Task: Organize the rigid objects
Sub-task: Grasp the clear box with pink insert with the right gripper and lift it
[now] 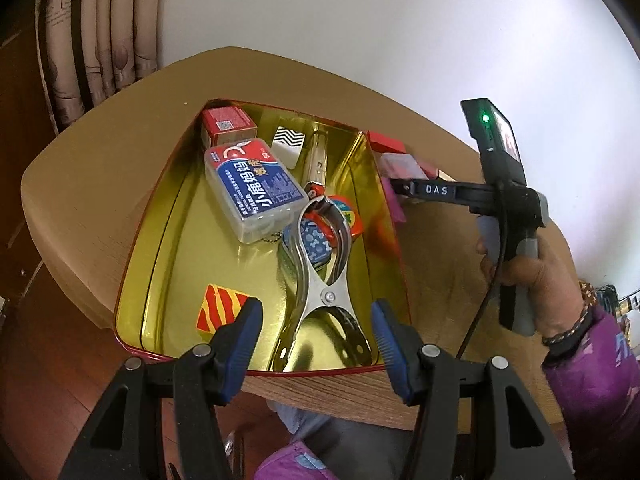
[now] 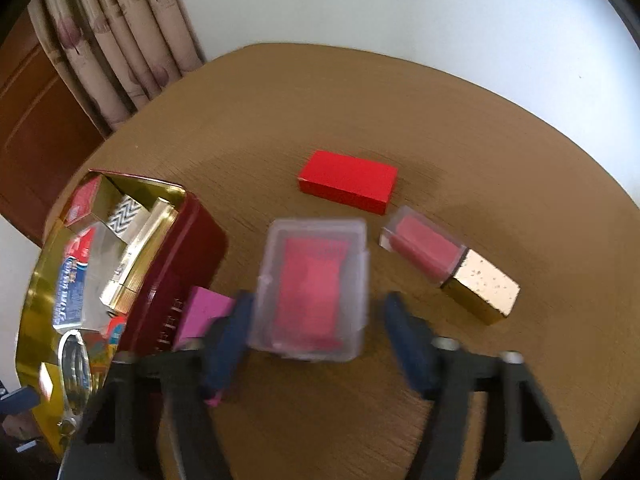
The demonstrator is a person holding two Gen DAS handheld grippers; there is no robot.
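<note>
A red tin with a gold inside sits on the round wooden table and holds a metal clamp, a clear floss case with a blue label, a red and yellow striped block and several small boxes. My left gripper is open and empty over the tin's near edge, above the clamp's handles. My right gripper is open around a clear plastic case with red cards lying on the table right of the tin; the left pad looks close to it, contact unclear.
A red box and a pink bottle with a gold cap lie on the table beyond the case. A pink block lies against the tin's side. Curtains and a wooden door stand at the far left.
</note>
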